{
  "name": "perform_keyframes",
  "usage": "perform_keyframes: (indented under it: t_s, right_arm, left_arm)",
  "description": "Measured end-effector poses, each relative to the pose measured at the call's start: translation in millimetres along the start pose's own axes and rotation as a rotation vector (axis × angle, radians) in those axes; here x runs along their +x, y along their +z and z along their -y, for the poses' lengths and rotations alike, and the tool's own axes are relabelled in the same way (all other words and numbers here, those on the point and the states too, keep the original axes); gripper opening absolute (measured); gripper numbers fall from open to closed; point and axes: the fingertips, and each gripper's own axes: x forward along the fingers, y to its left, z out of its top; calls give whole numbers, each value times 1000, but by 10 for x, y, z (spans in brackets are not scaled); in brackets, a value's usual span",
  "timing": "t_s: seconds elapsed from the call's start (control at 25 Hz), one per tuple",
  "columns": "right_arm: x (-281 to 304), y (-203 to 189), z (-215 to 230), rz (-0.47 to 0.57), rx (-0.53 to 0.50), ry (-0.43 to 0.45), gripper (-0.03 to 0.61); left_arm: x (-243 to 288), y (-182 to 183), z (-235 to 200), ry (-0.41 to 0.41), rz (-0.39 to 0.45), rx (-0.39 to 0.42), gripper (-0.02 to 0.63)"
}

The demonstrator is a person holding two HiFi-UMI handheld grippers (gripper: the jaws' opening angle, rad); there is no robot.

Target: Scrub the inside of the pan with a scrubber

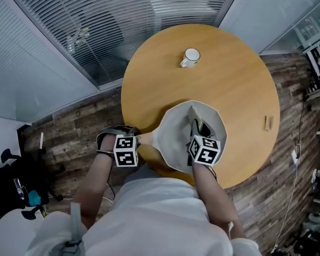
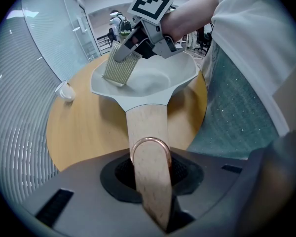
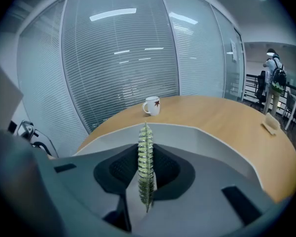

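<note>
On table point(image 1: 234, 84), near edge: pan point(image 1: 173, 137) with scrubber point(image 1: 196, 122) in it; mug point(image 1: 191, 57) well behind; small block point(image 1: 268, 122) far right.

Pan point(image 1: 173, 137): pale grey, angular rim, wooden handle point(image 2: 145, 127) with copper ring; upright on table point(image 1: 234, 89), handle clamped in my left gripper point(image 2: 150, 179).
Scrubber point(image 2: 121, 63): flat greenish-gold mesh pad, pinched in my right gripper point(image 3: 146, 177), tilted over pan interior.

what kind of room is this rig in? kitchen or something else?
Looks like an office meeting area, not a kitchen: glass partition walls with slatted blinds, a round wooden table with a mug and the pan on it, and no sink or stove in view.
</note>
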Motion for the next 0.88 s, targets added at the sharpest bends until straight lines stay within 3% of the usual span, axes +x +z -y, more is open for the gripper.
perform_keyframes:
  t_s: [0.32,0.88]
  right_arm:
    - [47,2,-133,18,35,71,80]
    - [368,-50,-652,-21,139,357,83]
  left_arm:
    - [-11,17,23,0,-2,-3,95]
    - [-16,25,22,2,-2,-1,95]
